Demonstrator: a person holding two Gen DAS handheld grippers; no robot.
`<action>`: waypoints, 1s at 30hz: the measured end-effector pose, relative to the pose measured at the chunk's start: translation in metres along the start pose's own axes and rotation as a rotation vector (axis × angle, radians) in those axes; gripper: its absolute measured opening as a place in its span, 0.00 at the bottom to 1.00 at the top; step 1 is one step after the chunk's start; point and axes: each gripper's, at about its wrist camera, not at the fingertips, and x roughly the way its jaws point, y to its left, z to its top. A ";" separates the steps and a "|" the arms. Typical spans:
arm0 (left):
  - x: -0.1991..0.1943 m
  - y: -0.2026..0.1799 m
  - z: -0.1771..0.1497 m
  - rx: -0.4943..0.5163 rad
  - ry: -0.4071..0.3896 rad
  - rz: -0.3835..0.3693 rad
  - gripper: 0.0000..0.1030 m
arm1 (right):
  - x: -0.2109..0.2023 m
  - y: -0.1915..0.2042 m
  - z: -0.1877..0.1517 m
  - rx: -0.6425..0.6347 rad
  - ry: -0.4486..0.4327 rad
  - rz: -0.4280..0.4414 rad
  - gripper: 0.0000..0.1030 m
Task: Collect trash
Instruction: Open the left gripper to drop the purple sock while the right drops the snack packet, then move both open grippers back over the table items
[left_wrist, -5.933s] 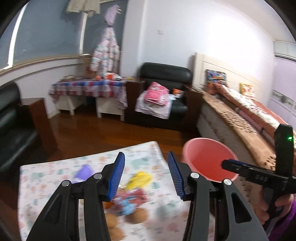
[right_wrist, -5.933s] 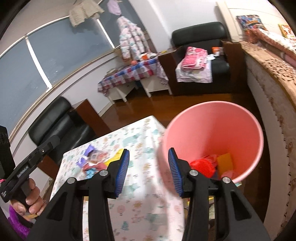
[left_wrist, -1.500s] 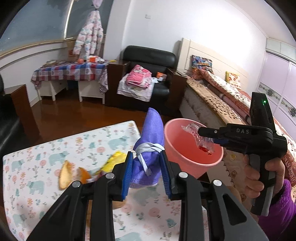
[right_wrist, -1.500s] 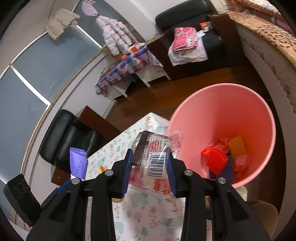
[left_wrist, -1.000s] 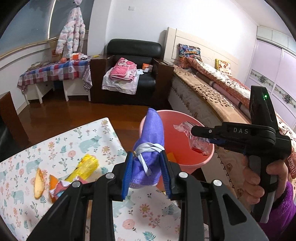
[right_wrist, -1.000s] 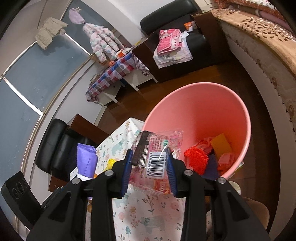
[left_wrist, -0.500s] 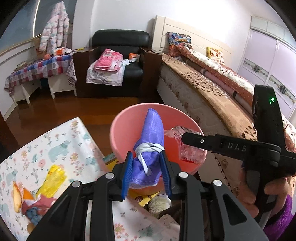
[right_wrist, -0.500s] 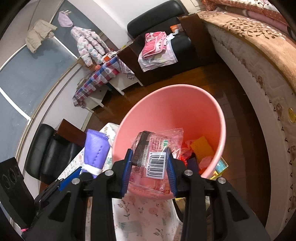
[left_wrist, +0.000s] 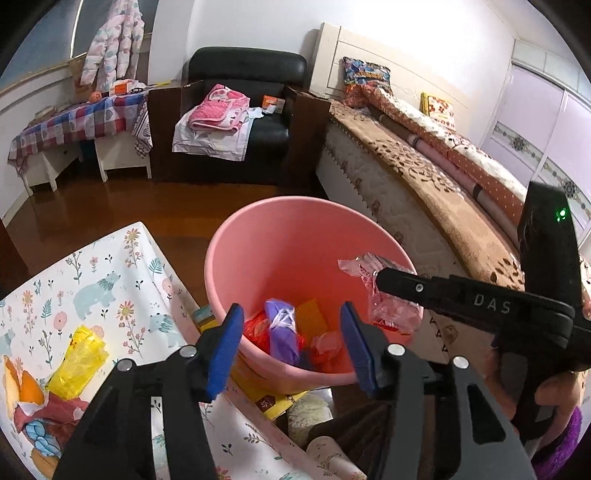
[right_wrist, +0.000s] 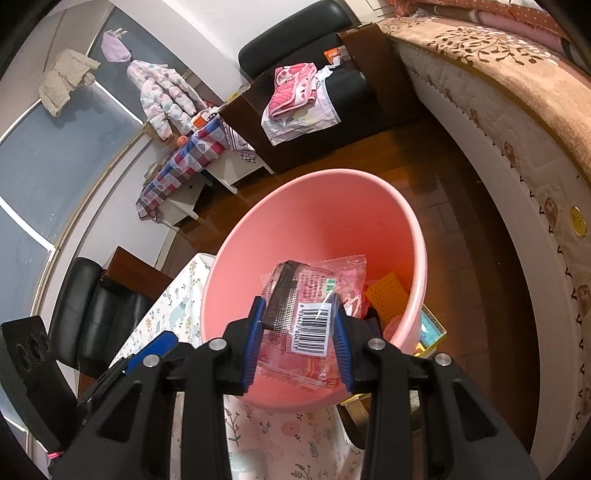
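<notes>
Bedroom floor, pink bin (left_wrist: 295, 236): left gripper (left_wrist: 291, 343) jaws just sprang wide, empty, purple bag (left_wrist: 282, 332) inside; right gripper (right_wrist: 299, 343) clamps wrapper (right_wrist: 314, 314) over it.

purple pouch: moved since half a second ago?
Yes. The purple pouch has dropped out of the left gripper, whose jaws have just been opening, and now lies at the bottom of the pink bin.

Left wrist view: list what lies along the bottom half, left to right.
Orange peel → yellow wrapper → purple bag in the pink bin → clear snack packet → right gripper's black body.
</notes>
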 end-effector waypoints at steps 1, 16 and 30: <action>-0.001 0.000 0.000 0.001 -0.003 0.001 0.53 | 0.001 0.000 0.000 0.002 0.000 0.000 0.35; -0.040 0.008 -0.009 -0.009 -0.047 0.016 0.54 | -0.007 0.014 -0.003 -0.029 -0.013 0.018 0.44; -0.126 0.057 -0.051 -0.013 -0.122 0.140 0.54 | -0.004 0.076 -0.030 -0.156 0.048 0.067 0.44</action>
